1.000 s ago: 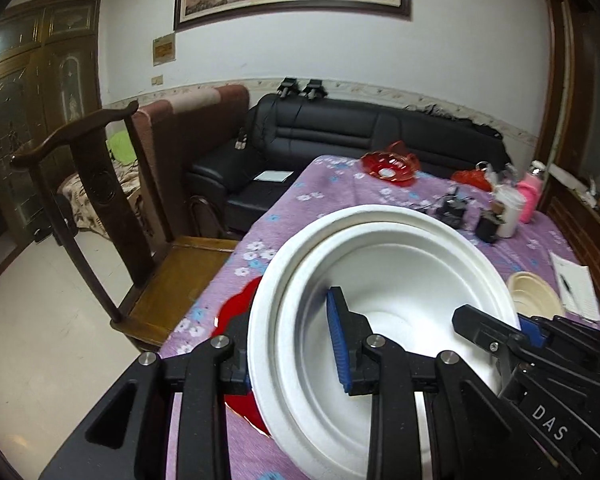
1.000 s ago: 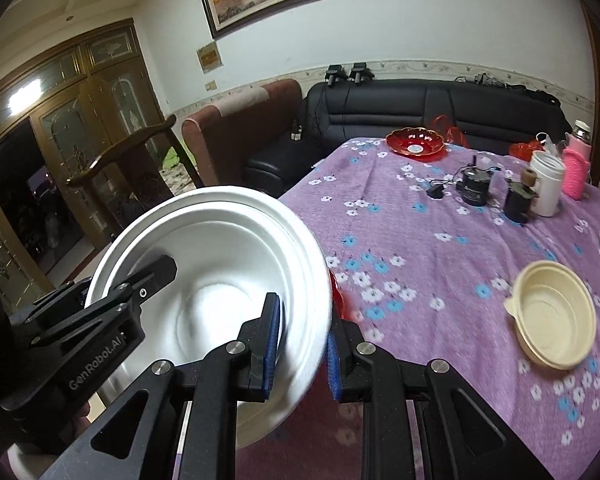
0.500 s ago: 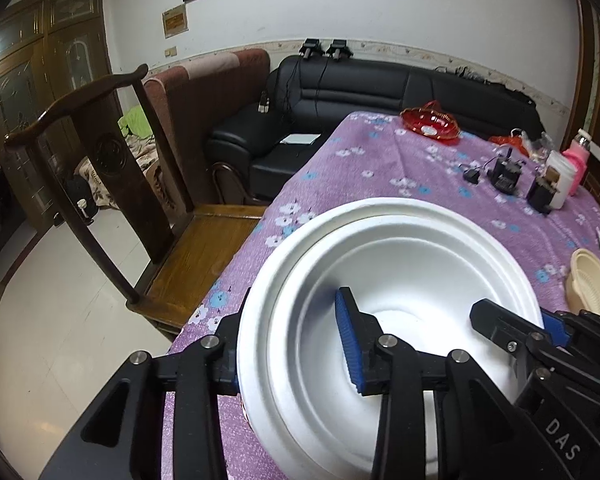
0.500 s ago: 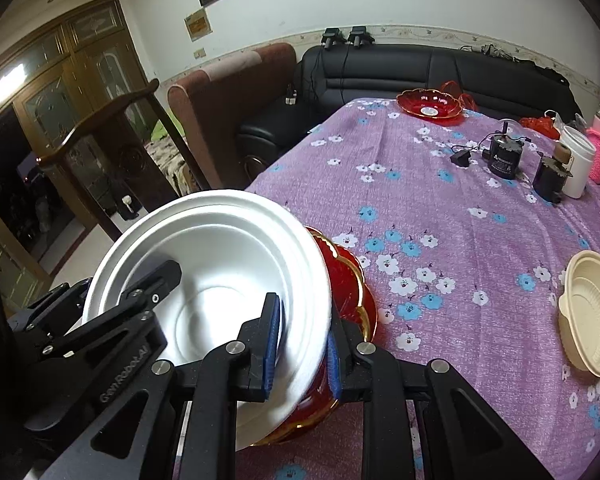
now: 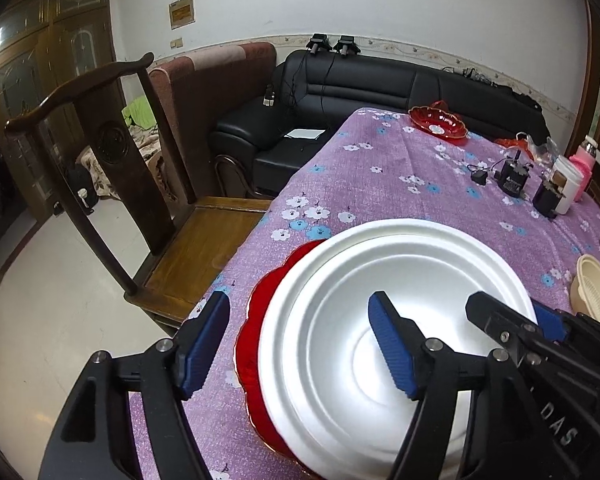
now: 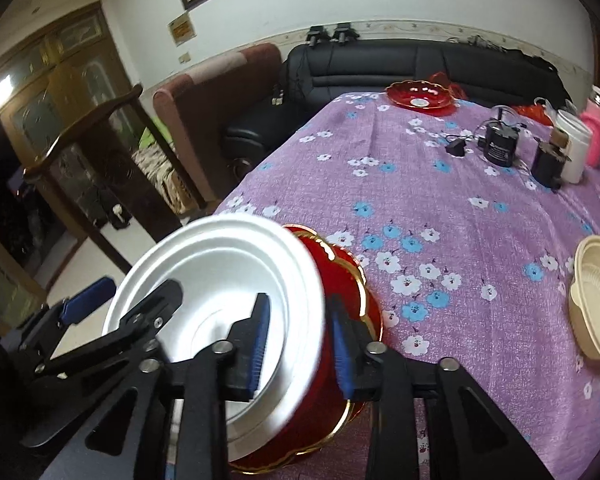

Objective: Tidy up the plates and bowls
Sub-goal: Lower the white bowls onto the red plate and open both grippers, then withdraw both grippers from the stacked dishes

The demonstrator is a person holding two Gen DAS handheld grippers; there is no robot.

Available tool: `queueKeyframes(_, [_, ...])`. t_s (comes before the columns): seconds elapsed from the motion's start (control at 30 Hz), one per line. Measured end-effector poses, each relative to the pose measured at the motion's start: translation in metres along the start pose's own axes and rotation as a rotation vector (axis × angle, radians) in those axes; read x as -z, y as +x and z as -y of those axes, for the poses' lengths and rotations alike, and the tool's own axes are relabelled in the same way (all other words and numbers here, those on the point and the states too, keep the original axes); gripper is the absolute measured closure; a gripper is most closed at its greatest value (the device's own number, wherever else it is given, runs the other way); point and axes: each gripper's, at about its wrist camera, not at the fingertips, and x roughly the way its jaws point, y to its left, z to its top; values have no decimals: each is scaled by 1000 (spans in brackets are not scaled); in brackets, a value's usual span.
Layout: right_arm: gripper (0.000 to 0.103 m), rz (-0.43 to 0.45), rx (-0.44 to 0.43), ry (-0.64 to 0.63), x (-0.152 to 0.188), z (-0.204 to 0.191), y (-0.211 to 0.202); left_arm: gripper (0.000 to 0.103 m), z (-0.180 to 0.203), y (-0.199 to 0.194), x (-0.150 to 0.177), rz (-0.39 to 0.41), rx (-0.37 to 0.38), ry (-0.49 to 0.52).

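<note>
1. Both claws have just been opening, and the white bowl (image 5: 396, 344), which they carried tilted above the desk a second ago, now sits in the red gold-rimmed dish (image 6: 340, 344) near the lower middle of both views.
2. In the left wrist view, the left claw (image 5: 300, 344) stands wide, its rim-side pad clear of the bowl and its other pad over the bowl's inside; whether that pad touches it is unclear.
3. In the right wrist view, the right claw (image 6: 300, 344) is narrower, straddling the bowl's rim with a gap at each pad.
4. Only the right view shows the dish's gold edge.
5. On the purple flowered desk (image 6: 440, 184), a cream bowl (image 6: 598, 300) lies at the right edge.
</note>
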Motion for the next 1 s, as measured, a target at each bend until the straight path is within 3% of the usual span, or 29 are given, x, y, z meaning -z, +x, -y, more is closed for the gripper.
queueKeyframes(0.13, [45,60,-7,19,-2,3,-14,27,-6,-9,2,16,8,-35])
queueKeyframes(0.53, [42,107,-51,104,15,29,-58,22,-14,-52,27,21,145,-160])
queueKeyframes(1.0, [41,129,-1,175,57,89,-103,22,52,-105,49,50,245,-41])
